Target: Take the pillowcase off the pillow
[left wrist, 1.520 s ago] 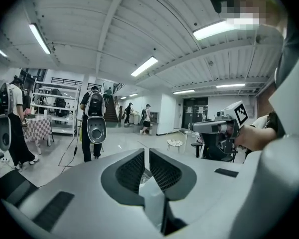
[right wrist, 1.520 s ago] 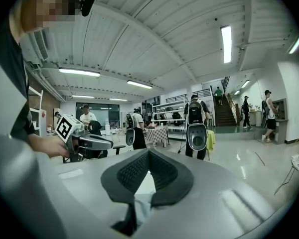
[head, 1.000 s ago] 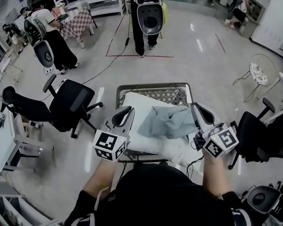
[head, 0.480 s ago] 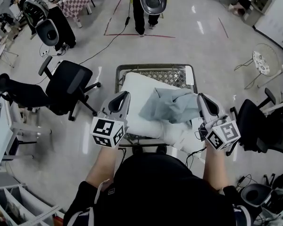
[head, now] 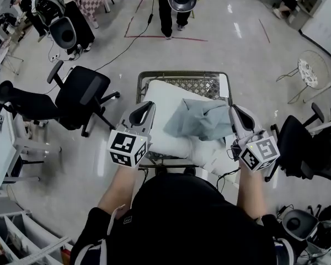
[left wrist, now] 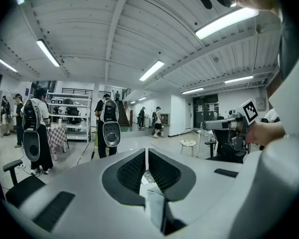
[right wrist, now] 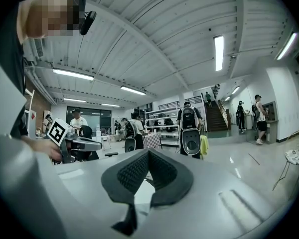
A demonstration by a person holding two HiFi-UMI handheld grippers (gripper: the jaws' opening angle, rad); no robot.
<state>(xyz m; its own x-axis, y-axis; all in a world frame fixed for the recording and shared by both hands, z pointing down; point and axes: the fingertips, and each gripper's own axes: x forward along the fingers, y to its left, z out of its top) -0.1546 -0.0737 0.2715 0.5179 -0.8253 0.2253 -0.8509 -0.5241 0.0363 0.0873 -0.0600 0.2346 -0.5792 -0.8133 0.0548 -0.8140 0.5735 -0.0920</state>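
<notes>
Head view: a plump white pillow (head: 160,120) fills a wire-mesh cart (head: 182,73) on a glossy floor. The task's pillowcase (head: 201,120), a soft grey-blue cloth, lies crumpled on the pillow's 3 o'clock half, and white fabric sags over the cart's 6 o'clock rim. The left hand-held gripper (head: 147,108) reaches the pillow's 9 o'clock edge. The right hand-held gripper (head: 235,113) sits at the pillowcase's 3 o'clock edge. Each carries a cube with black-and-white square markers. A black office chair (head: 80,101) stands at 9 o'clock.

Compared with a second earlier, both hand-held grippers have sunk slightly beside the pillow, while the pillowcase keeps much the same crumple.

Only the gripper views show the jaws' dark, dimpled pads. In the left gripper view, the left pair is drawn almost together, leaving a hairline slit. A pale fold of cloth stands low between them, though whether it is pinched cannot be told. In the right gripper view, the right pair is pressed fully together with nothing seen gripped. Those views also take in a ribbed ceiling with strip lights, but only the head view shows the pillowcase.
</notes>
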